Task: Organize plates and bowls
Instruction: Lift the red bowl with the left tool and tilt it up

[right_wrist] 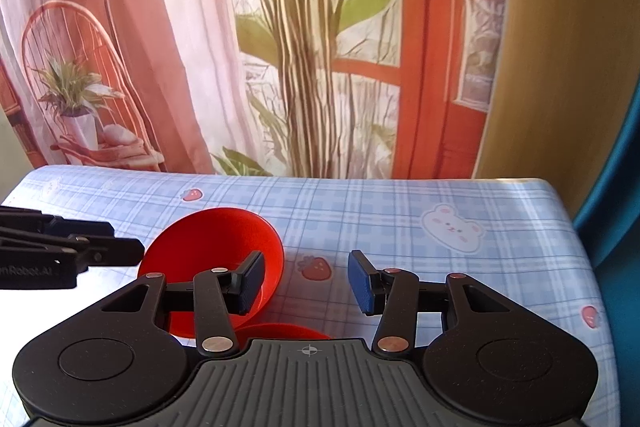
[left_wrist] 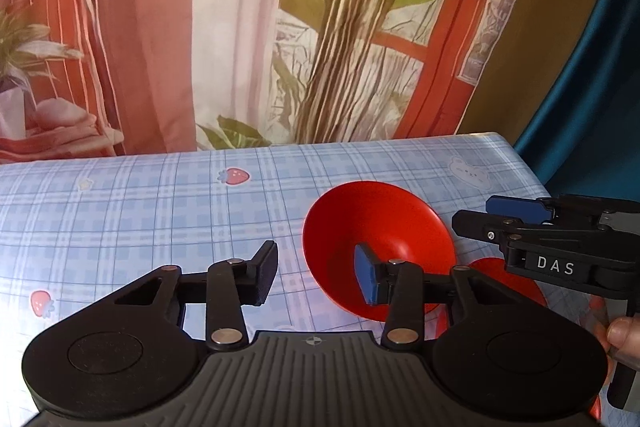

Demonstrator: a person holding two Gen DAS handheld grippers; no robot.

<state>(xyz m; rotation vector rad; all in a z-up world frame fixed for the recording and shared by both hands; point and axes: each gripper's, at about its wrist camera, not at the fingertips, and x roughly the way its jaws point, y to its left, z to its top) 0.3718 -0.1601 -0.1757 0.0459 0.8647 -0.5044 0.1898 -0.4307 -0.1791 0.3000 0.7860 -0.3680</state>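
A red bowl sits on the blue checked tablecloth, right of centre in the left wrist view. It also shows in the right wrist view, at the left. A second red dish lies nearer, mostly hidden; its rim shows in the right wrist view. My left gripper is open and empty, its right finger in front of the bowl. My right gripper is open and empty, its left finger in front of the bowl. The right gripper also shows at the right of the left wrist view.
The table's far edge meets a printed backdrop of curtains, a plant and a red window frame. The table's right edge drops off beside a blue curtain. Strawberry and bear prints dot the cloth.
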